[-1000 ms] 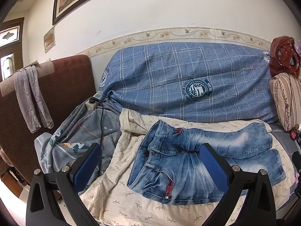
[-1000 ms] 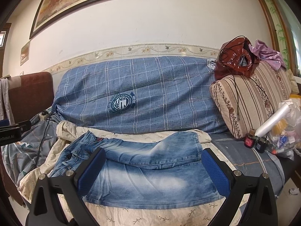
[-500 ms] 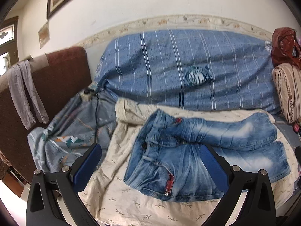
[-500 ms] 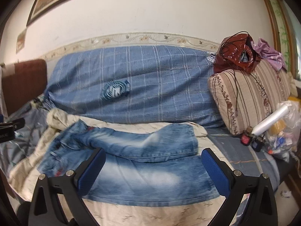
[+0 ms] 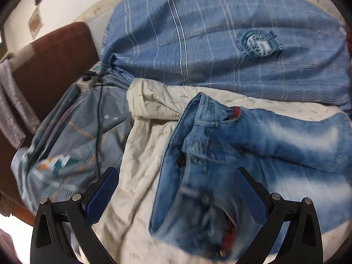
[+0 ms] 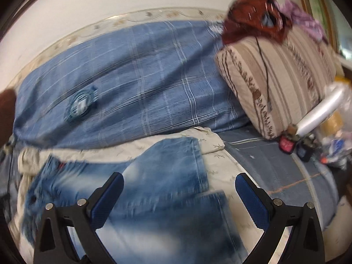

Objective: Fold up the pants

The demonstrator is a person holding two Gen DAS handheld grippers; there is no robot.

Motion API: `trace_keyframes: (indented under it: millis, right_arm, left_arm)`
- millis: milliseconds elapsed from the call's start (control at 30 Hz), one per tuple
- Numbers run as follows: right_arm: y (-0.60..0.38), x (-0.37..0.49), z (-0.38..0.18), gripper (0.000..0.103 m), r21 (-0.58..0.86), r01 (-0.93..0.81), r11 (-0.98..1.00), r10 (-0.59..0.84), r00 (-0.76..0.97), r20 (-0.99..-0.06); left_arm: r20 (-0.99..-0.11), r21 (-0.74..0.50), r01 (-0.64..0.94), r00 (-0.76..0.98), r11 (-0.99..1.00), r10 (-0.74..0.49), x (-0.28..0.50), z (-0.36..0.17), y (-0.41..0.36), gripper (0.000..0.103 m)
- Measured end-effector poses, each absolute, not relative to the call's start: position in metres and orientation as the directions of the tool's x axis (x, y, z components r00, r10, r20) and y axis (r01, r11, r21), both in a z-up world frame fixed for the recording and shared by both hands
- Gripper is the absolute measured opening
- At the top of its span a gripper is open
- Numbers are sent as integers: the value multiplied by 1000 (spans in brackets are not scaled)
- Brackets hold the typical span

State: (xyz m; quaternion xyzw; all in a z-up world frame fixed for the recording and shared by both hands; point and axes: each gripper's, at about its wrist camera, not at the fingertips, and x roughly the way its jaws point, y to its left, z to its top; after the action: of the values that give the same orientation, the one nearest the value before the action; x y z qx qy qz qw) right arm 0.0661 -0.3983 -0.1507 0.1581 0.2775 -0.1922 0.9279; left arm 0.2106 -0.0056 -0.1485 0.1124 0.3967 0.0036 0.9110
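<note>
- Jeans (image 5: 231, 154) lie flat on a cream leaf-print sheet (image 5: 140, 154) spread over the sofa seat, below and ahead of both tools; neither tool touches them.
- Their long axis runs crosswise to both tools: waistband under the left tool (image 5: 176, 189), leg hems under the right tool (image 6: 179, 194).
- Left tool is released, its blue pads spread wide, the buttoned fly and waistband just ahead, between the pads.
- Right tool is likewise released and holds nothing; the 2 legs lie apart here, the far leg (image 6: 171, 165) angled away from the near one (image 6: 167, 220).
- By my reading, each tool is nearest its own end, so waist and hems can be pinched together for a lengthwise fold.
</note>
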Motion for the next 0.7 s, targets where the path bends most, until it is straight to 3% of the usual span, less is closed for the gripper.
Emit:
trace_keyframes:
  millis: [167, 467, 533, 567, 600, 633, 667, 700]
  right_arm:
    - [-457, 136, -174, 102, 290, 457, 841, -184, 746, -640]
    - [-529, 214, -221, 101, 450, 506, 736, -56, 708, -704]
    - [-525, 230, -231, 94, 424, 493, 760, -31, 680, -733]
    - [-521, 238, -237, 82, 400, 485, 778, -25, 659, -752]
    - [-517, 245, -241, 74, 385, 474, 791, -13, 643, -766]
    - [-512, 253, -248, 57, 372, 449, 812, 11, 625, -780]
    - [-509, 256, -251, 39, 357, 440, 824, 14, 615, -789]
    - [-506, 257, -254, 35, 335, 436, 835, 6, 601, -799]
  left_arm:
    - [-752, 219, 110, 652, 969, 95, 293, -155, -6, 103]
    - [-850, 28, 63, 526, 998, -9, 437, -182, -18, 103]
    - [-868, -11, 67, 494, 998, -43, 447, -195, -28, 102]
    - [-875, -20, 78, 480, 997, -55, 450, -202, -35, 97]
    - [-883, -28, 97, 464, 995, -70, 451, -211, -43, 81]
    - [-891, -28, 114, 447, 993, -76, 453, -217, -49, 69]
    - [-903, -24, 127, 422, 992, -76, 454, -226, -55, 37]
    - [-918, -39, 126, 388, 991, -85, 455, -235, -57, 13]
